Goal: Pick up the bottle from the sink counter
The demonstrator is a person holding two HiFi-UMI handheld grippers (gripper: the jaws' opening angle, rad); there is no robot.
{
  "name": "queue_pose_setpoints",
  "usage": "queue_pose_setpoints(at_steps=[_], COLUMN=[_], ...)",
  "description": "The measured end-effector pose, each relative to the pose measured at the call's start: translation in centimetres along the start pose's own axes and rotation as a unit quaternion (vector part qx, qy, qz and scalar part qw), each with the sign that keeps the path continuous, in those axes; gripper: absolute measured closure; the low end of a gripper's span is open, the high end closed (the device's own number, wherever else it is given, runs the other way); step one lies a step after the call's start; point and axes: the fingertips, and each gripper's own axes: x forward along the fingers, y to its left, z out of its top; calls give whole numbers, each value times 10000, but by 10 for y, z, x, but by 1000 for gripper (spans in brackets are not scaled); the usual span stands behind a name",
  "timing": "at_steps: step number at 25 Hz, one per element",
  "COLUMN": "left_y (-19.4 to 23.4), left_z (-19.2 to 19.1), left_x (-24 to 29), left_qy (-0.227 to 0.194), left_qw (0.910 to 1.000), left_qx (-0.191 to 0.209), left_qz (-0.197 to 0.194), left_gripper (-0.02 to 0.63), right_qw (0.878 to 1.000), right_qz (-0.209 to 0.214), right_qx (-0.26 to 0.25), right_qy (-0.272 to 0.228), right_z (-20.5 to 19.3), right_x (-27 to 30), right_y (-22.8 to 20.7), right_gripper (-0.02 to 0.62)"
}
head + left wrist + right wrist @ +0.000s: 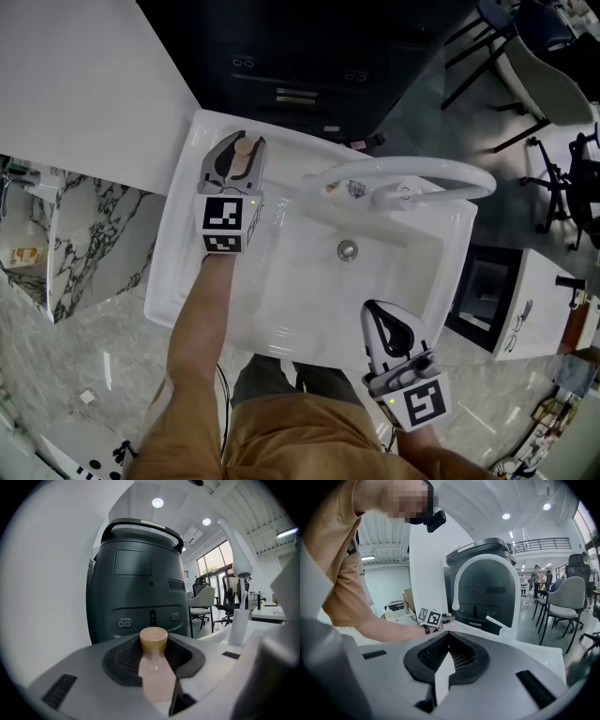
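A small pale pink bottle (245,156) with a wooden cap (153,638) is at the back left corner of the white sink counter (187,272). My left gripper (242,150) is shut on it, and the dark pads press its body (157,677) from both sides. I cannot tell whether the bottle rests on the counter or hangs just above it. My right gripper (377,311) hovers over the sink's front right rim, shut with nothing between its pads. The right gripper view looks across the basin at the left gripper (433,618) and the person's forearm.
A white arched faucet (403,176) spans the back of the basin, with the drain (348,249) below it. A dark grey machine (136,578) stands right behind the counter. A white panel (84,84) lies at the left. Office chairs (525,66) stand at the far right.
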Motion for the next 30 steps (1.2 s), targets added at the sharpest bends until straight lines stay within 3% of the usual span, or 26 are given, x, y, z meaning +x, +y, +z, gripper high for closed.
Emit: queue_pose_setpoints(at_steps=[9, 30], left_y=[-6, -26], left_z=[9, 70], left_x=[-15, -73], left_qy=[-22, -298], left_qw=[10000, 9991], left_qx=[49, 136], left_qz=[-49, -277], left_gripper=[480, 480], right_qw=[9998, 9985], right_qz=[-3, 78], right_qx=[-40, -104], right_qy=[-188, -524], right_z=[11, 35], right_x=[-1, -15], right_y=[6, 23], right_gripper=[597, 597])
